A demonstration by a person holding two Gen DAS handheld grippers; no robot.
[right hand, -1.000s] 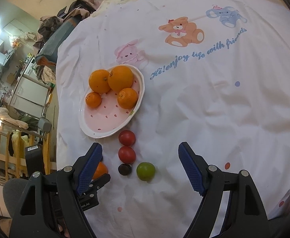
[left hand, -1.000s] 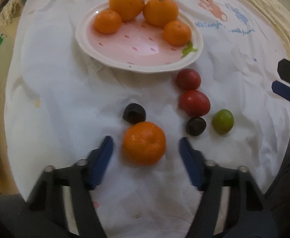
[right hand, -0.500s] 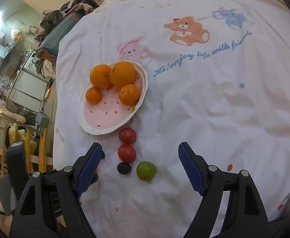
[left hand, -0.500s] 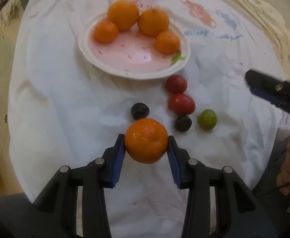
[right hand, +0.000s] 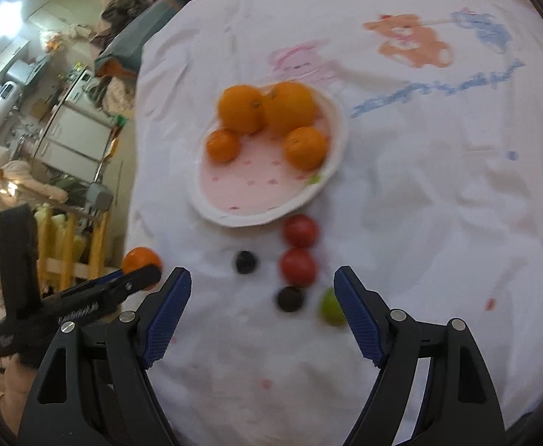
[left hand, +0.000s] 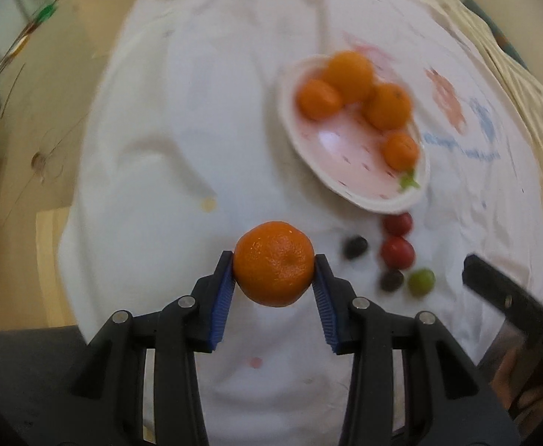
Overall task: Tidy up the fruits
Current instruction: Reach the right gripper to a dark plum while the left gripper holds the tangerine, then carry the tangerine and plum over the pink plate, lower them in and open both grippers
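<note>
White printed cloth (left hand: 160, 171) covers the table, and above it the left gripper (left hand: 273, 282) clamps a mandarin (left hand: 273, 268) between its blue pads, lifted clear; I judge it should be carried far and right to the pink plate (left hand: 349, 182) and set into the bare near part, away from the four oranges. Only the right wrist view shows the right gripper (right hand: 262, 308) spread wide and empty over the small tomatoes (right hand: 298, 267), dark fruits and green one (right hand: 330, 310), plus the cluttered room at left.
</note>
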